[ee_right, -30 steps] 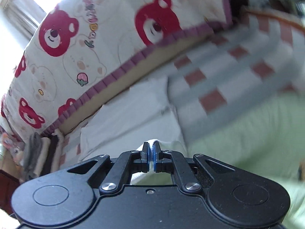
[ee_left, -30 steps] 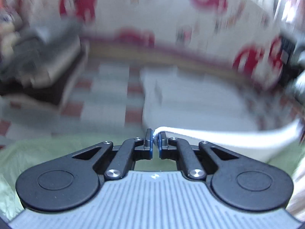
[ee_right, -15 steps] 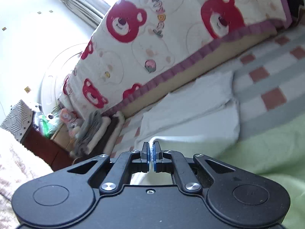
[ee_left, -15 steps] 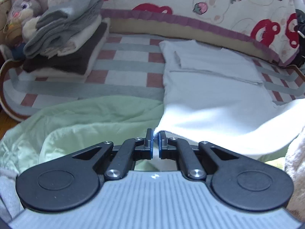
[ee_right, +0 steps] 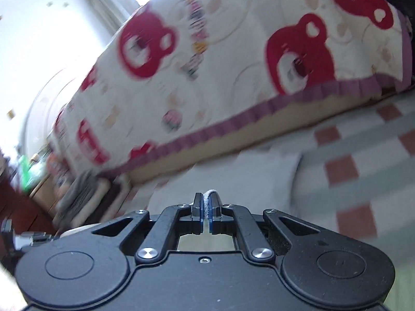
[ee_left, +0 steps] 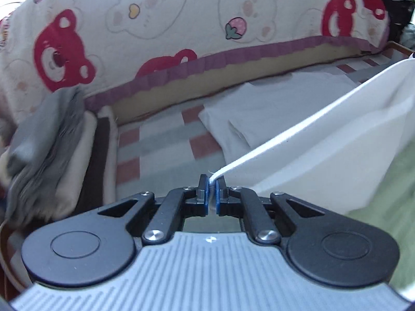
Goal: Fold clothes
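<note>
A: Where is the white garment [ee_left: 324,140] relative to the left hand-held gripper [ee_left: 212,190]?

B: Its hem is pinched right between the blue pads, which are pressed together on it. From there the edge runs taut up and to the right, toward the right edge of the view, with the cloth hanging below that line over the green sheet [ee_left: 389,207].

A: And the right hand-held gripper [ee_right: 206,208]?

B: Also closed on a white cloth edge; a thin strip of it pokes up between the tips. The rest of the cloth is hidden under the tool in that view.

A: What lies beyond?

B: The far part of the garment rests flat on the checked sofa cover [ee_left: 166,142], near the bear-print blanket [ee_left: 155,26] draped on the backrest. A stack of folded clothes [ee_left: 52,142] sits at the sofa's left end.
</note>
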Action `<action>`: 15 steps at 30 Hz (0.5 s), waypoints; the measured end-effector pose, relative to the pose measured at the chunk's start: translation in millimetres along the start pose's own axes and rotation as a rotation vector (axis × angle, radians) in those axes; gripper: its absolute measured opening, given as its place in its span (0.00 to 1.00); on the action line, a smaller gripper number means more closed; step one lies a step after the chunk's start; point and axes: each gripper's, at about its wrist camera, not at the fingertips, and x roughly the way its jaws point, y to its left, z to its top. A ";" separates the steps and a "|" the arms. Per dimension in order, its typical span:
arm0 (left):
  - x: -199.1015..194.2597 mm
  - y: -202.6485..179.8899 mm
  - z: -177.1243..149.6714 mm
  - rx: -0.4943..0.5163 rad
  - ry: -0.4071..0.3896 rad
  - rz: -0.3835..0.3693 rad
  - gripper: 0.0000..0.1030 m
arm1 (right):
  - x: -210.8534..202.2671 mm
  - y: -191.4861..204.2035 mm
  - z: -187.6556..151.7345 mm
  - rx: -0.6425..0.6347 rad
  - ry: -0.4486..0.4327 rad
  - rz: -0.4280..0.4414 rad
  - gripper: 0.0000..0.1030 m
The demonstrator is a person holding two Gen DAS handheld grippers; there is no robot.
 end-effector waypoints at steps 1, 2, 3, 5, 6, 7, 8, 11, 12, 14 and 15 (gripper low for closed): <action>19.7 0.3 12.5 0.025 0.003 0.005 0.05 | 14.7 -9.5 9.1 0.021 -0.019 -0.017 0.05; 38.9 -0.7 24.6 0.054 0.004 0.014 0.05 | 29.6 -18.2 17.9 0.042 -0.034 -0.036 0.05; 57.0 -4.9 35.8 0.095 -0.003 0.034 0.05 | 45.6 -22.9 25.2 0.056 -0.030 -0.064 0.05; 92.2 -10.0 55.5 0.127 -0.013 0.052 0.05 | 77.5 -32.2 39.5 0.081 -0.020 -0.121 0.05; 109.3 -11.0 63.7 0.125 -0.015 0.052 0.05 | 93.5 -36.0 44.2 0.077 -0.006 -0.159 0.05; 125.9 -10.3 69.4 0.109 -0.014 0.044 0.05 | 109.4 -39.7 48.9 0.072 0.008 -0.196 0.05; 142.5 -9.8 74.7 0.093 -0.013 0.037 0.05 | 125.3 -43.5 53.6 0.067 0.022 -0.233 0.05; 187.2 -2.1 82.7 0.027 0.006 0.015 0.05 | 169.6 -58.2 60.2 0.079 0.065 -0.332 0.05; 201.5 1.2 85.0 0.003 0.014 0.007 0.05 | 183.9 -63.6 61.4 0.086 0.080 -0.363 0.05; 228.7 7.5 89.3 -0.040 0.032 -0.008 0.05 | 203.3 -69.9 64.1 0.106 0.102 -0.402 0.05; 237.9 9.3 90.1 -0.049 0.040 -0.010 0.05 | 209.6 -71.4 65.6 0.117 0.111 -0.413 0.05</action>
